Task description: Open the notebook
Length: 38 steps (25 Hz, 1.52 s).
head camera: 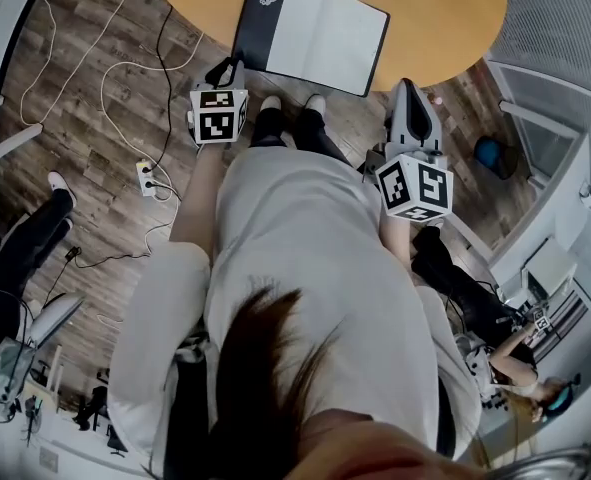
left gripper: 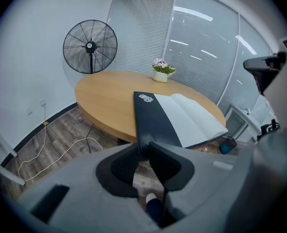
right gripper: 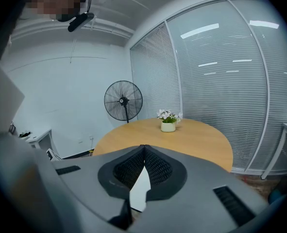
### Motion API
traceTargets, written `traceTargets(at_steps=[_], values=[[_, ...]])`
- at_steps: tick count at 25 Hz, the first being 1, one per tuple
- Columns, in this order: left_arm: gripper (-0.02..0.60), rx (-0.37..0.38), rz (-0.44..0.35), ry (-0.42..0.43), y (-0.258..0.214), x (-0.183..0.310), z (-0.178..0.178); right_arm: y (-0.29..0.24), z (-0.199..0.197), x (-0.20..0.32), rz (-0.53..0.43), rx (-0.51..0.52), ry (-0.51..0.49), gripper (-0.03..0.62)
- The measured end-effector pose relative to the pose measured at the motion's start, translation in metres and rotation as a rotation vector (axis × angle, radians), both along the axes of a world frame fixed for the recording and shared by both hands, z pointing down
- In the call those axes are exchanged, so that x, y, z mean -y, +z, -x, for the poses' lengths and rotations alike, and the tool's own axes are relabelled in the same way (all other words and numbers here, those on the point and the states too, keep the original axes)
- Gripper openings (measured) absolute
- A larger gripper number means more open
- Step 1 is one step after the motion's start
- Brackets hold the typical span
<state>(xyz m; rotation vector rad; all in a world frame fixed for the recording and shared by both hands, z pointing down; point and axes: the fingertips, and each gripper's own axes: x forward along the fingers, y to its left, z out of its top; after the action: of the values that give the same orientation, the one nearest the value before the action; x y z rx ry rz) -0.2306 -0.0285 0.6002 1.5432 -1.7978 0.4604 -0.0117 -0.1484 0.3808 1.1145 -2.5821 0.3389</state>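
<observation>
The notebook (head camera: 315,33) lies open and flat on the round wooden table (head camera: 425,8), black cover (left gripper: 150,115) to the left, white pages (left gripper: 192,120) to the right. My left gripper (head camera: 231,68) is at the cover's near corner, over the table's edge. In the left gripper view its jaws (left gripper: 143,148) stand slightly apart with that corner between them, not clamped. My right gripper (head camera: 411,88) hovers by the table's edge, right of the notebook and apart from it. Its jaws (right gripper: 144,148) are shut with nothing between them.
A potted flower (left gripper: 160,74) stands at the far side of the table, and a standing fan (left gripper: 90,46) behind it. Cables and a power strip (head camera: 147,178) lie on the wood floor at left. A blue bin (head camera: 490,153) sits at right. Another person's legs (head camera: 25,248) are at left.
</observation>
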Motion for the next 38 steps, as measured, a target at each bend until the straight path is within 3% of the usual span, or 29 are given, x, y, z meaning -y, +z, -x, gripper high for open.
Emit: traceTargets(at_steps=[19,31,38], values=[[0.129,-0.010,-0.023,-0.032,-0.006,-0.010,0.005,-0.005,-0.005,-0.002,-0.018,0.008,0.014,0.002],[0.126,0.012,-0.129,-0.030,-0.048,0.012,0.009,-0.009,-0.010,0.000,-0.025,0.024,0.025,0.002],[0.034,0.040,-0.185,-0.014,-0.073,0.027,0.006,-0.015,-0.018,0.005,-0.041,0.031,0.034,0.002]])
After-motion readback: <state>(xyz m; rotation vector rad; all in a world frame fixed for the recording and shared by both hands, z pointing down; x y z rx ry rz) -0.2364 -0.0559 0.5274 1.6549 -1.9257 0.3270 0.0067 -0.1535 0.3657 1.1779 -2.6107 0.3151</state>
